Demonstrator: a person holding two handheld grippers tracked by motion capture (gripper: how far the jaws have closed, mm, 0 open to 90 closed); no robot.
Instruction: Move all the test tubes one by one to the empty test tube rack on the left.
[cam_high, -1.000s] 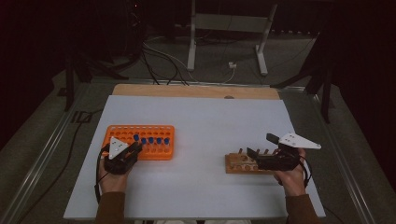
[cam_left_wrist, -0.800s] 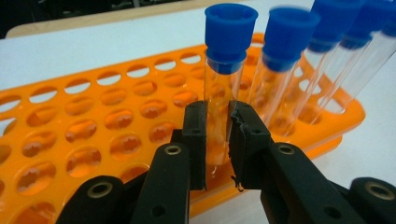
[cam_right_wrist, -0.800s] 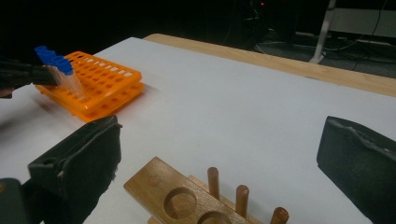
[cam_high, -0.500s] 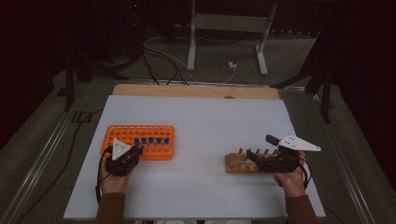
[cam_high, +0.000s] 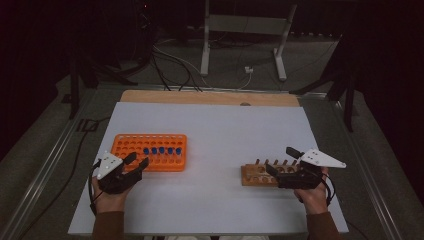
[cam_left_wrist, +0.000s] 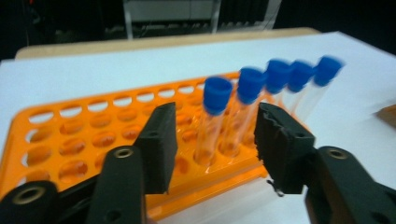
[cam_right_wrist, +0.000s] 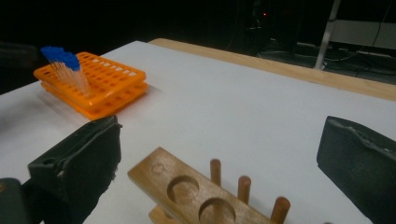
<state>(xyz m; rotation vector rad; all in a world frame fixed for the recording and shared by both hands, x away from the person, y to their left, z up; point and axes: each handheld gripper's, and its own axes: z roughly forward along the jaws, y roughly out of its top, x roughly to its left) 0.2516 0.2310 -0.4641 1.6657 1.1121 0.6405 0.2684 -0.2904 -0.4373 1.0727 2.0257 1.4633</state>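
Your left gripper (cam_left_wrist: 212, 140), jaws just opening, frames a blue-capped tube (cam_left_wrist: 211, 119) in the orange rack (cam_left_wrist: 60, 140), untouched; your right gripper (cam_right_wrist: 217, 154) gapes over the wooden rack (cam_right_wrist: 187, 196).

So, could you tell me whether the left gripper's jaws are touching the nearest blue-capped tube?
Apart. In the left gripper view, the left gripper stands open with orange rack showing between each pad and the nearest blue-capped tube.

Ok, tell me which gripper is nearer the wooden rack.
Right. The right gripper hangs at the wooden rack, jaws open. The left gripper is across the table by the orange rack.
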